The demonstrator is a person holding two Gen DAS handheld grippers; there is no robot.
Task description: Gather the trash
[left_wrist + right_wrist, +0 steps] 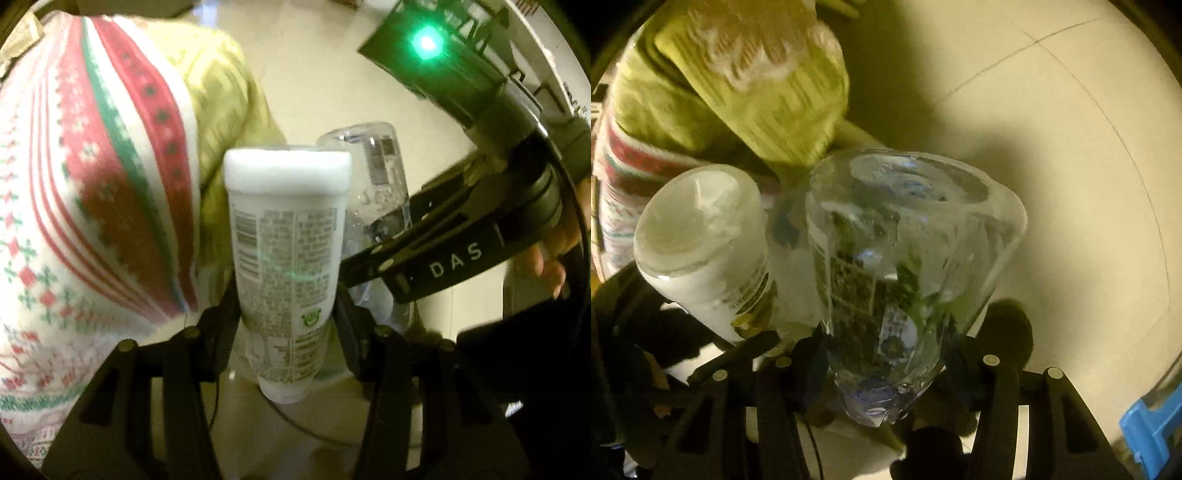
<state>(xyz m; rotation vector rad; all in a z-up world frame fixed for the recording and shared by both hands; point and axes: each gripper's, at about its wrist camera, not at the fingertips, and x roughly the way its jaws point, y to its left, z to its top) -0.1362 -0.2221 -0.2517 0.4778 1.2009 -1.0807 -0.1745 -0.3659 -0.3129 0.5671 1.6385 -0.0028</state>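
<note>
Currently a white plastic tube (pixel 286 254) is clamped in the left hand-held gripper (pixel 286 328) and a clear plastic bottle (pixel 905 280) in the right hand-held gripper (pixel 886 354), both above the floor. Either slick container could be lost. A red-and-green knitted cloth (pixel 92 192) is shown fully only by the left view.

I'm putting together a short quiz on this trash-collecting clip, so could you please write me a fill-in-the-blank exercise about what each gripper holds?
1. The left gripper is closed on a ____ tube with small print on it.
2. The right gripper grips a clear plastic ____.
3. The cloth beside the tube has red, green and ____ stripes.
4. The light on the right gripper's housing glows ____.

Missing words: white; bottle; white; green
</note>
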